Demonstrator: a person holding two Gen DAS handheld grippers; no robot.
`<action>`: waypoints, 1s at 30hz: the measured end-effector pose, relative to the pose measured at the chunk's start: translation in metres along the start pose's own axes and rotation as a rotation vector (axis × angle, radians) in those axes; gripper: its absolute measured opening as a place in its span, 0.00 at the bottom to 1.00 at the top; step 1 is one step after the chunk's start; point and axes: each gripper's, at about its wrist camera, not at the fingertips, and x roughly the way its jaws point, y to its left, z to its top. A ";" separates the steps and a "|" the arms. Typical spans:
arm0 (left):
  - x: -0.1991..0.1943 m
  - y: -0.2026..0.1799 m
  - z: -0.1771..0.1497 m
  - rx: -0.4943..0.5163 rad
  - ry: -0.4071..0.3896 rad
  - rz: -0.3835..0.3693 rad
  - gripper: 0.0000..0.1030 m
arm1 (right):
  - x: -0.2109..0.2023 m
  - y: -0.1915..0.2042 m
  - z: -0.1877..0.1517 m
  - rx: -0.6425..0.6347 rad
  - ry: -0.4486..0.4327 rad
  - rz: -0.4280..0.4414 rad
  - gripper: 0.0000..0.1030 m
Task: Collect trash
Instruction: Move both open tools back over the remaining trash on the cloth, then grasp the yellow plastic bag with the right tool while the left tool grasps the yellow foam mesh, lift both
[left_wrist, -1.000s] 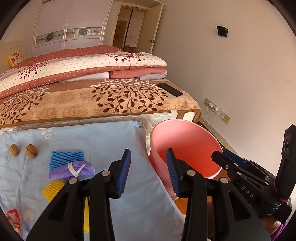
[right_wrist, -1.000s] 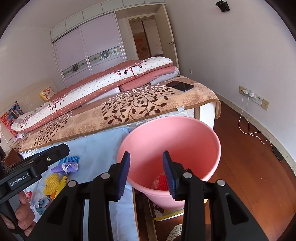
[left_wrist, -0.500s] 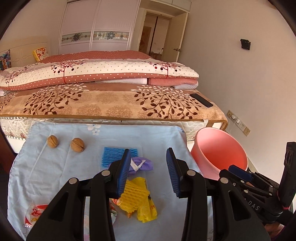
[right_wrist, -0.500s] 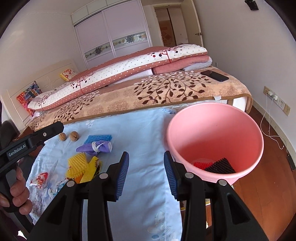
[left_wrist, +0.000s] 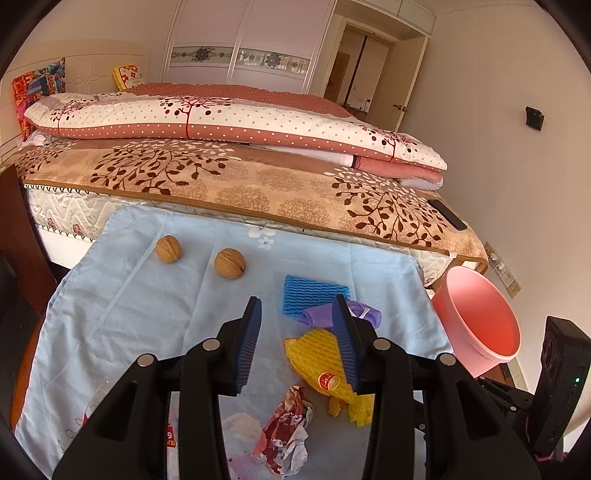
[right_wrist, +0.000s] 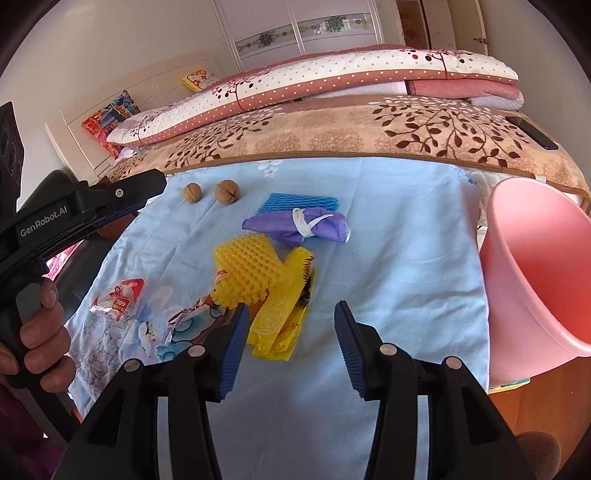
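Note:
Trash lies on a light blue cloth (right_wrist: 406, 258): a yellow foam net (right_wrist: 247, 269) (left_wrist: 317, 350), a yellow wrapper (right_wrist: 284, 317), a purple tied bag (right_wrist: 295, 225) (left_wrist: 354, 314), a blue foam net (right_wrist: 299, 201) (left_wrist: 314, 293), a crumpled red wrapper (left_wrist: 288, 432) and a clear red-printed packet (right_wrist: 118, 295). A pink bucket (right_wrist: 535, 266) (left_wrist: 480, 321) stands off the cloth's right edge. My left gripper (left_wrist: 295, 339) is open above the cloth, empty. My right gripper (right_wrist: 290, 343) hovers over the yellow wrapper, jaws opening, with nothing gripped.
Two walnuts (left_wrist: 168, 249) (left_wrist: 229, 263) sit at the cloth's far side. Behind lies a bed (left_wrist: 258, 184) with folded quilts and a black phone (right_wrist: 532, 133). A hand (right_wrist: 40, 332) holds the left gripper's handle. Wall sockets (left_wrist: 506, 269) are beyond the bucket.
Both grippers swung left, from the bucket to over the trash on the cloth. The right jaws have spread wider; the left jaws look unchanged.

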 end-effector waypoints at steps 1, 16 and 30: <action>0.000 0.001 -0.001 -0.002 0.003 0.000 0.39 | 0.005 0.001 0.000 -0.001 0.013 -0.003 0.46; 0.039 -0.005 -0.029 -0.042 0.212 -0.056 0.39 | 0.038 -0.004 -0.005 0.034 0.114 -0.020 0.19; 0.063 -0.015 -0.040 -0.094 0.308 -0.046 0.39 | 0.012 -0.023 -0.011 0.069 0.051 -0.032 0.07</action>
